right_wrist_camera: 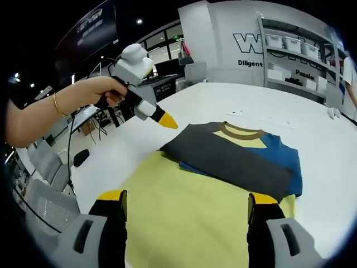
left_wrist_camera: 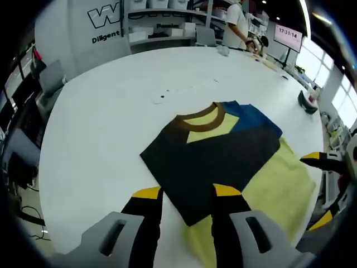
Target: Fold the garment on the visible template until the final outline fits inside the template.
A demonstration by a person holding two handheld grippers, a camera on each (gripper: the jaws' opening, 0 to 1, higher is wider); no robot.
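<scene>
The shirt [left_wrist_camera: 223, 159] is lying partly folded on the white table [left_wrist_camera: 111, 123], its dark panel folded across the yellow body (brown collar at 12 o'clock in the left gripper view). The left gripper [left_wrist_camera: 187, 195] is hovering over the shirt's near edge, jaws apart and holding nothing. The right gripper [right_wrist_camera: 187, 200] is standing wide open above the yellow part. A hand [right_wrist_camera: 92, 92] is gripping the left tool at 10 o'clock.

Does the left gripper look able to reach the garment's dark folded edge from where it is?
Probably yes: the left gripper is open just above the garment, and nothing lies between its jaws and the dark edge.
</scene>
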